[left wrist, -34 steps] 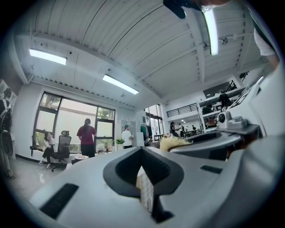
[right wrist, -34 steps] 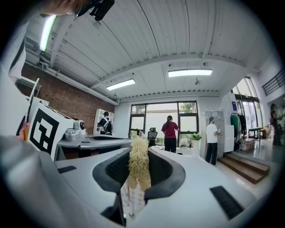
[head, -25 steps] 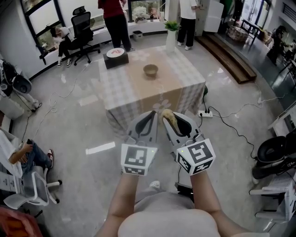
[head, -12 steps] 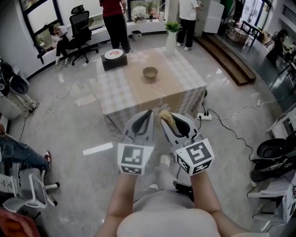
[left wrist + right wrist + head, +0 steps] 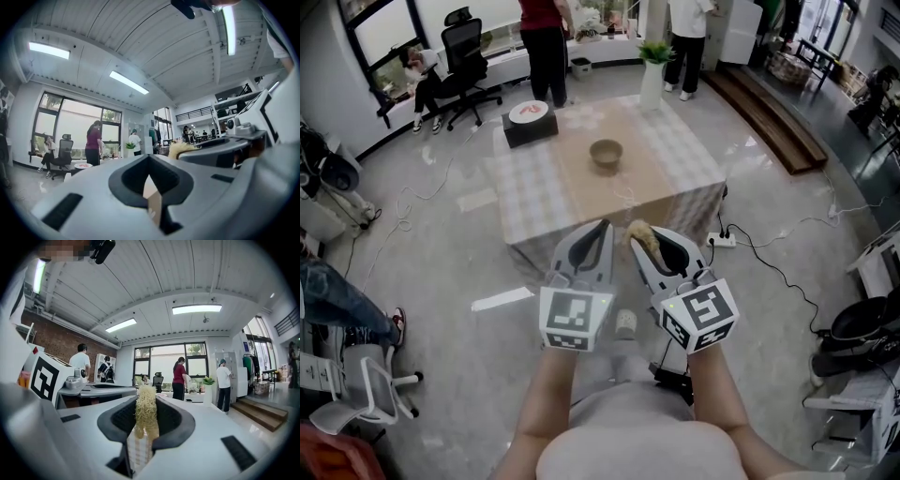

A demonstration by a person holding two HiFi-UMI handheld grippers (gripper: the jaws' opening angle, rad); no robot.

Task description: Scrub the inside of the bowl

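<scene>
Short of table (image 5: 680, 173) w/ bowl (image 5: 607, 153), now nearer, L gripper (image 5: 602, 227) fingers stay clenched empty, R gripper (image 5: 636, 231) still grasps scrubber (image 5: 645, 240).

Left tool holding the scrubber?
No, the left tool is shut and empty; the fibrous scrubber sits clamped in the right tool.
</scene>
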